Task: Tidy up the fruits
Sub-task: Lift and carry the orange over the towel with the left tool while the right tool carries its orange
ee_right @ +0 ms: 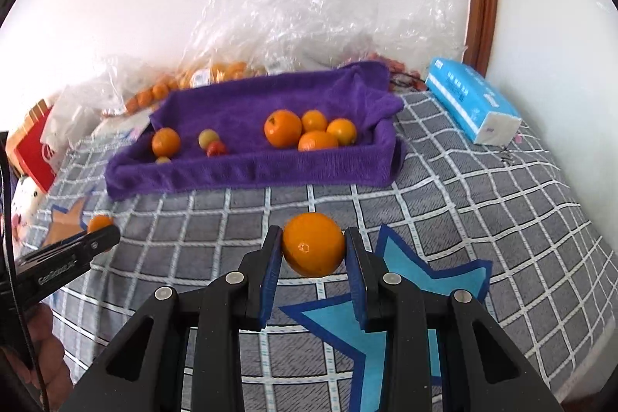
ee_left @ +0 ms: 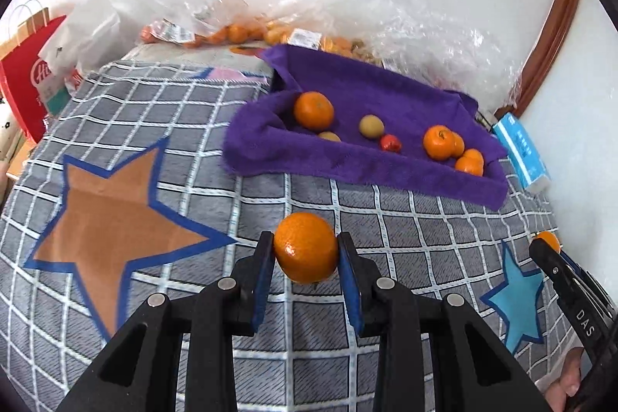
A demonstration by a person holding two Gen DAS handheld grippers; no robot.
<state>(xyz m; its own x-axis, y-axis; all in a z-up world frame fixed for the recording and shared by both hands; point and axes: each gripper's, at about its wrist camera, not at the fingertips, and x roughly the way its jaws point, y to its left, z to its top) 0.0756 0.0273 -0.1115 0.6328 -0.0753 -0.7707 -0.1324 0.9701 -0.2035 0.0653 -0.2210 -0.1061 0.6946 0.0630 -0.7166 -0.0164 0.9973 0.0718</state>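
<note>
Left tool point(ee_left: 306, 250) pinches an orange point(ee_left: 306, 246), dimpled end facing the camera.

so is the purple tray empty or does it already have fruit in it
Not empty. The purple tray already holds several oranges, a couple of small yellowish fruits and a small red one, all loose on its towel lining.

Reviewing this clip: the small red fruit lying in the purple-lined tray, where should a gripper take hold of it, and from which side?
Grip the red fruit across its middle, coming from above: the yellow-green fruit sits close behind it and the tray's front wall blocks a low approach.
</note>
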